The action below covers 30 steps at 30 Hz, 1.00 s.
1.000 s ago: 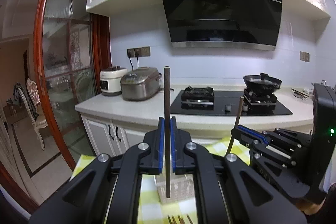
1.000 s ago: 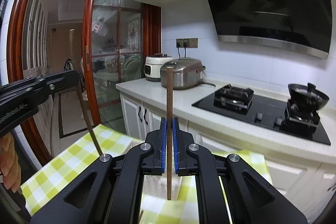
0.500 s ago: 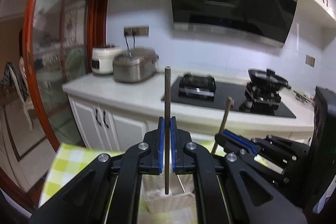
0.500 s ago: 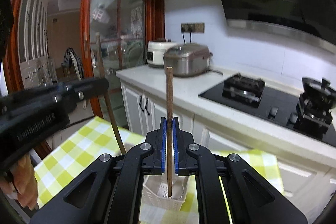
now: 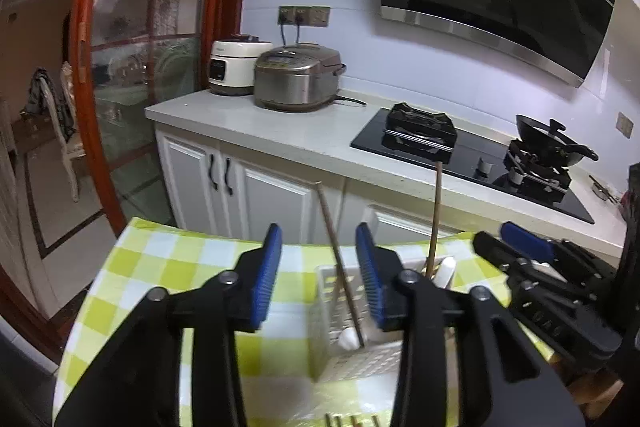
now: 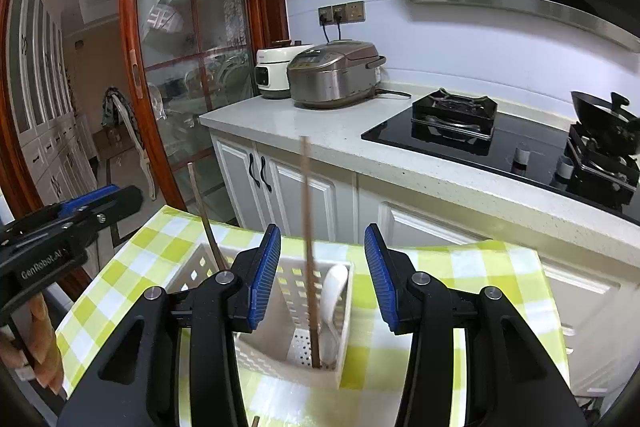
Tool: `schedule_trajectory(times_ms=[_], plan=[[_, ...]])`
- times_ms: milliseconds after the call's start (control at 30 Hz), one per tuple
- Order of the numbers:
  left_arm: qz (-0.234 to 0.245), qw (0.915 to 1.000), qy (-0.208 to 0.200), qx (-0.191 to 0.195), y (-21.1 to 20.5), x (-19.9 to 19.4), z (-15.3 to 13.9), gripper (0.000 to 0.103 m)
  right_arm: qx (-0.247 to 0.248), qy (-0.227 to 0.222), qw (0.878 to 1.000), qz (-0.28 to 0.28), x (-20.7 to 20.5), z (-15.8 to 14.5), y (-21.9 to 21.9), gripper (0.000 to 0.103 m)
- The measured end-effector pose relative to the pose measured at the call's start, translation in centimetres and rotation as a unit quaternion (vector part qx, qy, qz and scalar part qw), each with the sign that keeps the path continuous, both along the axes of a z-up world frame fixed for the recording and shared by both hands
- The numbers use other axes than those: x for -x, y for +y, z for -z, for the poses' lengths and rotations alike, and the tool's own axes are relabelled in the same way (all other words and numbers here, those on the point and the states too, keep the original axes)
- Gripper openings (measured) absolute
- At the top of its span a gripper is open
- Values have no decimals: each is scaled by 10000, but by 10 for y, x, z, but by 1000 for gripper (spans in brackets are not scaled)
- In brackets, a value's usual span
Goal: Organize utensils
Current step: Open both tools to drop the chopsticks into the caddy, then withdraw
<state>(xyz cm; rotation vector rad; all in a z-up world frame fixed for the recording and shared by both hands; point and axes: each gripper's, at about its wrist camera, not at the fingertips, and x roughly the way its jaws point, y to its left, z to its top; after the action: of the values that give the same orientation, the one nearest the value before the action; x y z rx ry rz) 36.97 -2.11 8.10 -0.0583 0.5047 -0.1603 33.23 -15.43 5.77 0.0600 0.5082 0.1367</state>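
Two chopsticks (image 6: 308, 227) (image 6: 205, 217), one white spoon (image 6: 332, 301), one basket (image 6: 344, 367), two cookers (image 6: 334, 79) (image 6: 276, 69), one pan (image 5: 550, 143), two grippers (image 6: 322, 279) (image 5: 318, 279)

My left wrist camera looks forward and downward along my left hand-held gripper (image 5: 318, 269), sitting close over the white utensil basket (image 5: 352, 355) on the checked cloth (image 5: 168, 267), with my right hand-held gripper (image 5: 520, 247) at its right edge. My right wrist camera looks the same way, just as near, from beside it. Both views share the basket, the cloth, the counter (image 6: 344, 131), the cookers and the hob beyond.
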Motion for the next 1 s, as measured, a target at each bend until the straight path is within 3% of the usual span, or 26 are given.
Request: schedule_trajectory(times_ms=[67, 133, 233, 300, 567, 833, 1000], plan=[[-104, 9999, -82, -66, 6, 14, 2, 52, -19, -2, 10000, 10, 12, 4, -2, 43], [-241, 9995, -164, -109, 13, 28, 5, 71, 21, -9, 10000, -6, 24, 8, -2, 43], [-466, 9986, -227, -137, 26, 54, 15, 87, 70, -1, 10000, -14, 49, 19, -3, 43], [-579, 9980, -205, -135, 34, 70, 23, 91, 56, 78, 9999, -42, 66, 29, -2, 43], [-786, 9964, 292, 103, 63, 121, 73, 92, -75, 487, 9987, -112, 111, 76, 12, 43], [-779, 9939, 694, 343, 67, 159, 118, 95, -146, 946, 9953, -127, 136, 119, 29, 43], [-751, 9916, 1023, 262, 67, 172, 149, 95, -40, 1238, 9922, -172, 140, 142, 44, 42]])
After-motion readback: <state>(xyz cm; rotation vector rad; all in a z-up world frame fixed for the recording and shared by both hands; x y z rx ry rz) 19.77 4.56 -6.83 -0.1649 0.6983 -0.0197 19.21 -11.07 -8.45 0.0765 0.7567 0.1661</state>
